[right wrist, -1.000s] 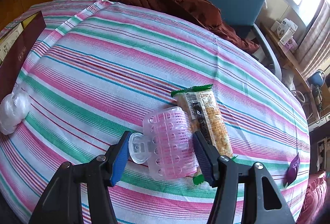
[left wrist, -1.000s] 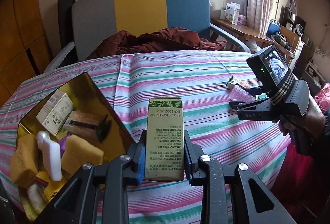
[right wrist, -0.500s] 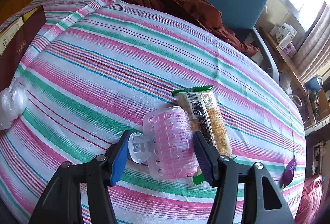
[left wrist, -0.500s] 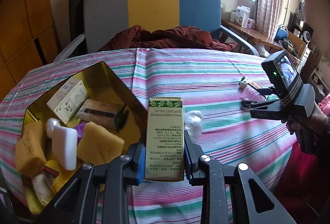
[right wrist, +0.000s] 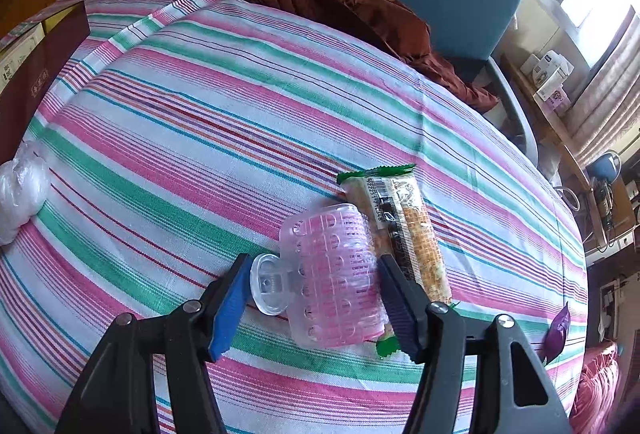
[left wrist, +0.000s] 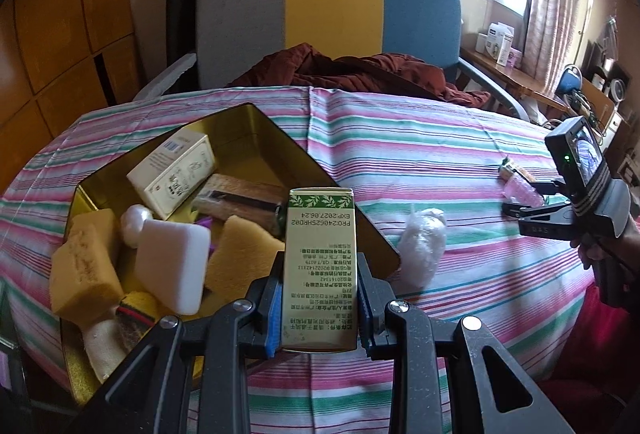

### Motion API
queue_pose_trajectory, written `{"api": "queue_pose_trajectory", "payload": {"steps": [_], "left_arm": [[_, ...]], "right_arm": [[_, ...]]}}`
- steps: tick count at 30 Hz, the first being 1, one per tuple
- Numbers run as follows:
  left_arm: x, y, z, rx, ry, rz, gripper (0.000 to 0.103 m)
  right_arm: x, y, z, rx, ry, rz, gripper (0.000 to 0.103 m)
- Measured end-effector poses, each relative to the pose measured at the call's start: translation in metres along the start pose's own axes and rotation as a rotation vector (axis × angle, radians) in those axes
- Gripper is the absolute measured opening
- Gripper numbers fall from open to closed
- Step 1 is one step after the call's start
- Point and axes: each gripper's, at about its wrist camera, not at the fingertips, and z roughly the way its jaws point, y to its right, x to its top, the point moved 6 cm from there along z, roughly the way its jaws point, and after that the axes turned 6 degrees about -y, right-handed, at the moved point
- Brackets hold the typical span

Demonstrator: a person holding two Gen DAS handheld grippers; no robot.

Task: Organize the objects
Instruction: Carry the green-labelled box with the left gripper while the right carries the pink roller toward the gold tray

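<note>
At far left we see the gold tin (left wrist: 256, 122) on the striped table (left wrist: 420, 170), packed with sponges and a cream box. Just right of it, our left hand-held gripper (left wrist: 319, 308) is clamped on the green-topped carton (left wrist: 320, 266), beside the tin's rim. Farther right, our right hand-held gripper (right wrist: 308, 298) straddles the pink hair roller (right wrist: 336, 274) lying against the snack bar (right wrist: 404, 230), its jaws opening.
</note>
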Motion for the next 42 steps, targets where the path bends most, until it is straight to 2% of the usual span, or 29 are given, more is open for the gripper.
{"api": "queue_pose_trajectory", "payload": {"steps": [13, 19, 25, 28, 42], "left_arm": [[-0.011, -0.021, 0.007, 0.019, -0.017, -0.029, 0.03], [-0.015, -0.025, 0.009, 0.017, -0.022, -0.032, 0.03], [-0.018, -0.026, 0.01, 0.011, -0.024, -0.039, 0.03], [-0.019, -0.027, 0.009, 0.01, -0.021, -0.038, 0.03], [-0.016, -0.035, -0.003, 0.003, 0.017, -0.056, 0.03]], "right_arm": [[-0.002, -0.004, -0.005, -0.029, -0.068, 0.027, 0.063], [-0.006, -0.022, -0.016, 0.021, -0.106, 0.056, 0.062], [-0.01, -0.061, -0.033, 0.099, -0.082, 0.025, 0.062], [-0.014, -0.076, -0.039, 0.103, -0.066, 0.017, 0.062], [-0.027, -0.094, -0.053, 0.116, -0.038, 0.06, 0.062]]}}
